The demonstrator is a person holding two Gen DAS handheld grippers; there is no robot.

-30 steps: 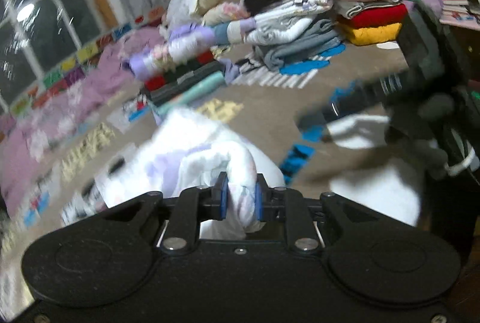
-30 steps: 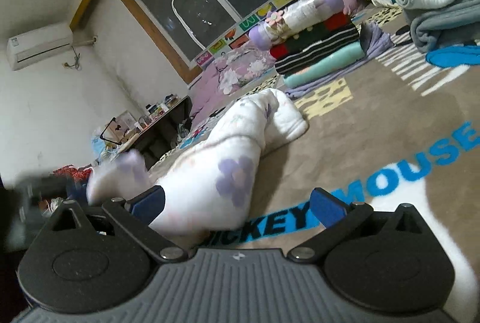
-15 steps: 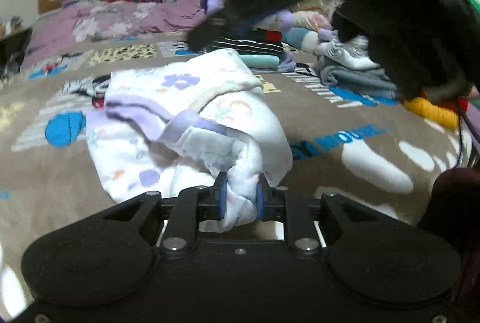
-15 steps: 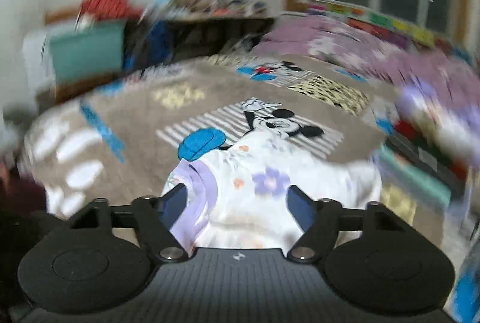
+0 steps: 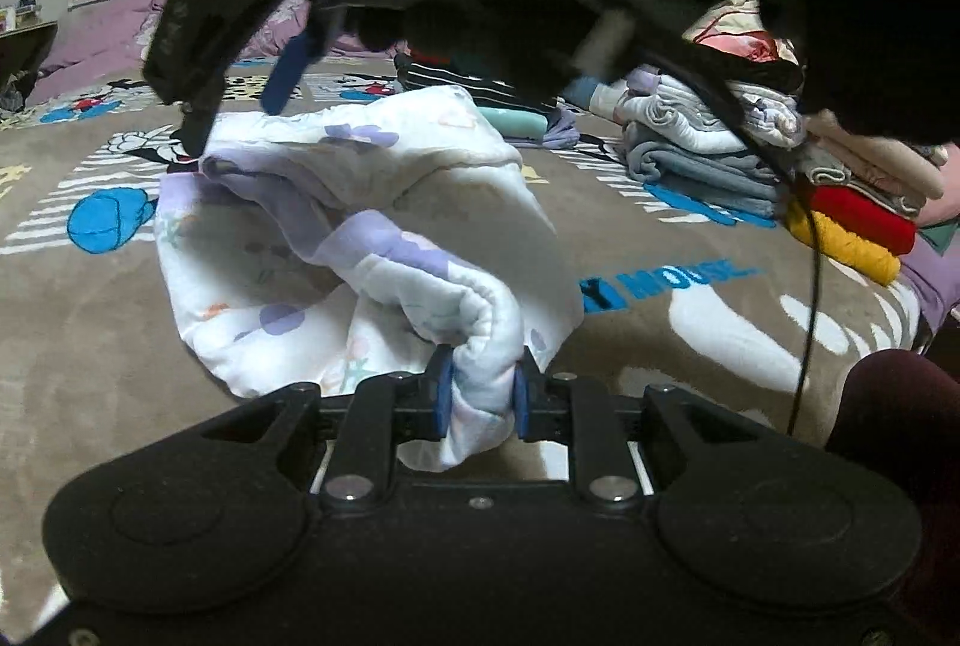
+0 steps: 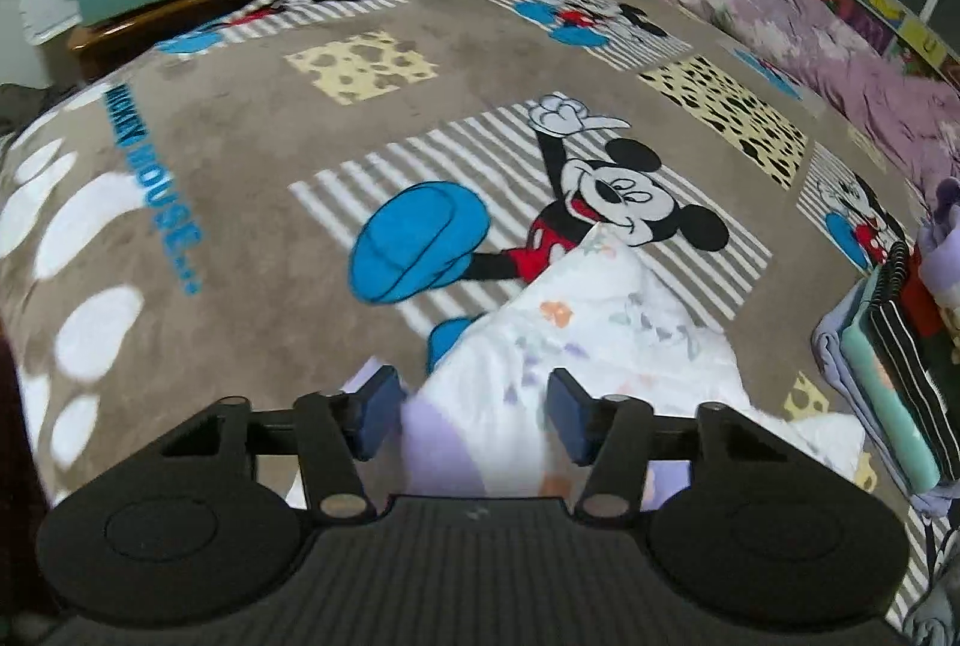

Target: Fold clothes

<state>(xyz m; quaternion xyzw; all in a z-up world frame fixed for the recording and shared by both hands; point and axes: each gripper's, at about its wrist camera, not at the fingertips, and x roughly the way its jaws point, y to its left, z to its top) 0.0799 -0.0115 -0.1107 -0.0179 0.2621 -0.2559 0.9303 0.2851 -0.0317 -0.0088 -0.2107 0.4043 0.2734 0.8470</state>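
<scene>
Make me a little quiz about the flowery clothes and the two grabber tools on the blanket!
1. True or false: the left tool is pinching the white flowery garment.
2. What cartoon is on the brown blanket? A) a cat B) a mouse C) a duck
3. Fill in: the folded clothes stack has a red piece lying on a ____ one.

Key: 1 true; 2 B; 3 yellow.

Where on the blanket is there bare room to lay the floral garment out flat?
Bare blanket lies open between the floral garment, the "MICKEY MOUSE" lettering and the yellow cheese patch. It is crowded along the folded stack and purple bedding.
</scene>
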